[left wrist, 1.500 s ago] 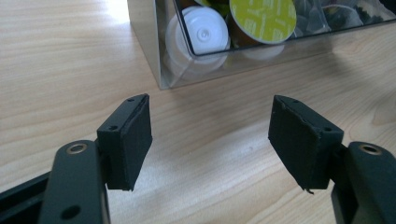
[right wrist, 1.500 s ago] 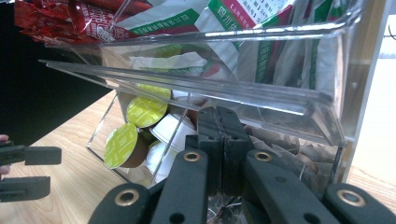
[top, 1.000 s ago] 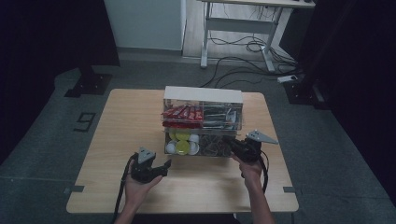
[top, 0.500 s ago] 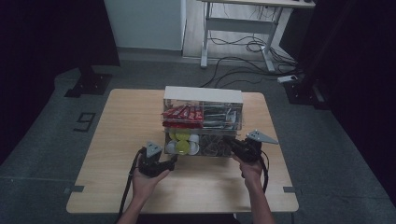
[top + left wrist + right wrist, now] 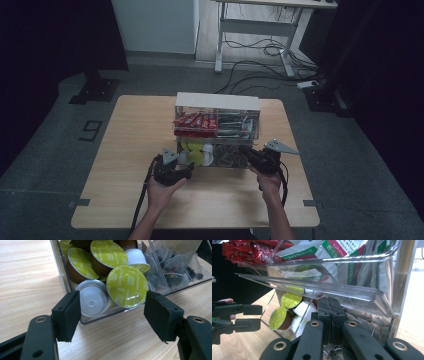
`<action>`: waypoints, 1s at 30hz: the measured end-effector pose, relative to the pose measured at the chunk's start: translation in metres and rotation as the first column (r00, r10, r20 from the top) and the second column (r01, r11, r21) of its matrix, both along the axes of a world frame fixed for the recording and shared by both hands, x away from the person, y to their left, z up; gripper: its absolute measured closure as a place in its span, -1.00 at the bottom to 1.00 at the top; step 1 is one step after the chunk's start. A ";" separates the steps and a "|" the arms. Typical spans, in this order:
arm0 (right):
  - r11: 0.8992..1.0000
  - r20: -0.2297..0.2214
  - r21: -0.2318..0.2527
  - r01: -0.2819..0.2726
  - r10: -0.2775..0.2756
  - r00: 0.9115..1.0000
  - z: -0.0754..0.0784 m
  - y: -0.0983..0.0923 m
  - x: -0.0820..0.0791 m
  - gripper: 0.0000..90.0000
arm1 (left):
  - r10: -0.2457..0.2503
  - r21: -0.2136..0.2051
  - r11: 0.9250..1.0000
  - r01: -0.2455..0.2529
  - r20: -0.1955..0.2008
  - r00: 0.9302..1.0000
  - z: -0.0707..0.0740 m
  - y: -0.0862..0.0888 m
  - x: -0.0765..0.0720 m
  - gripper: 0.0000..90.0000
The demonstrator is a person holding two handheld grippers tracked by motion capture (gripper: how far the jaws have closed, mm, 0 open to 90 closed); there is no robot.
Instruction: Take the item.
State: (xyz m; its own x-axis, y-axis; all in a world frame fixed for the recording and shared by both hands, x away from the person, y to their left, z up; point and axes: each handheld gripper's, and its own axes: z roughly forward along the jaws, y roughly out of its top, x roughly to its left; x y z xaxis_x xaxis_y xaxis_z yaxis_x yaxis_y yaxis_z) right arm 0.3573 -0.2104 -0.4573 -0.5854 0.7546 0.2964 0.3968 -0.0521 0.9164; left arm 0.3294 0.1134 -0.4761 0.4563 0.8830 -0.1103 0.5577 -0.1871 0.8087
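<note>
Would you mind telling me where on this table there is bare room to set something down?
The table is bare left of the clear organizer, out to its left edge, and along the near edge behind both hands. A narrower strip lies right of the organizer. It is crowded at the organizer's front, where the left gripper faces the coffee capsules and the right gripper sits shut against the drawer.

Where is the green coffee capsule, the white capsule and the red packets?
green coffee capsule (image 5: 127,286), left gripper view, on its foil lid
white capsule (image 5: 93,301), left gripper view, on its base
red packets (image 5: 196,121), high view, mid-stack

One clear organizer (image 5: 217,102); four green-lidded capsules (image 5: 126,286); two white capsules (image 5: 93,301); two grippers (image 5: 192,171).
</note>
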 end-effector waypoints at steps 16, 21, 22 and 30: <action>1.000 -0.001 0.006 -0.003 0.003 1.000 -0.001 0.000 0.000 0.96 | -0.002 0.015 1.000 0.002 0.008 1.000 0.003 -0.015 0.011 -0.33; 1.000 -0.002 0.007 -0.003 0.003 1.000 -0.001 0.000 0.000 0.96 | 0.000 0.022 1.000 -0.001 0.009 1.000 0.002 -0.017 0.013 -0.33; 1.000 -0.002 0.007 -0.002 0.002 1.000 -0.001 0.000 0.000 0.96 | 0.001 0.022 1.000 -0.001 0.009 1.000 0.002 -0.018 0.014 -0.33; 1.000 -0.002 0.010 -0.002 0.002 1.000 -0.001 0.000 0.000 0.96 | 0.008 0.035 0.999 -0.008 0.013 1.000 -0.001 -0.023 0.018 -0.35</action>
